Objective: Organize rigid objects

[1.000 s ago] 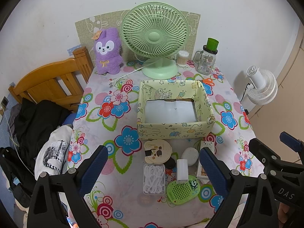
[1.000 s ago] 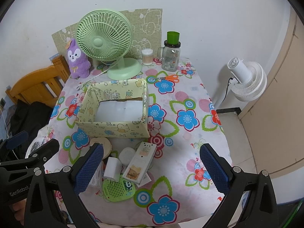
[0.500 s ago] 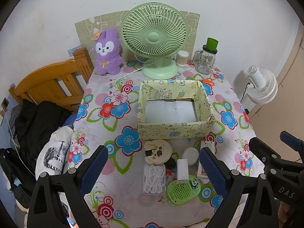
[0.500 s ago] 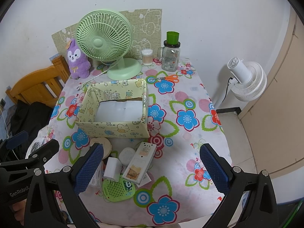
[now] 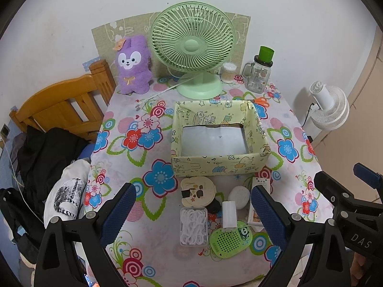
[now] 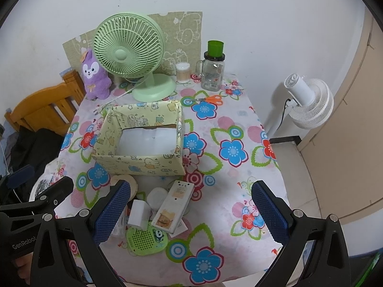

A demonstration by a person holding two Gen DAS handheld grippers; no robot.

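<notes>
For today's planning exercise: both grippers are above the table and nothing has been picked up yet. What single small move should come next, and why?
Probably lower the open left gripper onto the clear case of white pieces, which lies between its fingers at the near edge. The yellow box just behind the pile is empty. The right gripper is open too, above the white remote.

Even, soft indoor light, faint shadows, sharp focus, strong fisheye bending with dark corners.

Box [image 5: 219, 165] mid-table [image 5: 119, 167], fan [image 5: 194, 47] behind it, small items [image 5: 210, 212] in front.
</notes>
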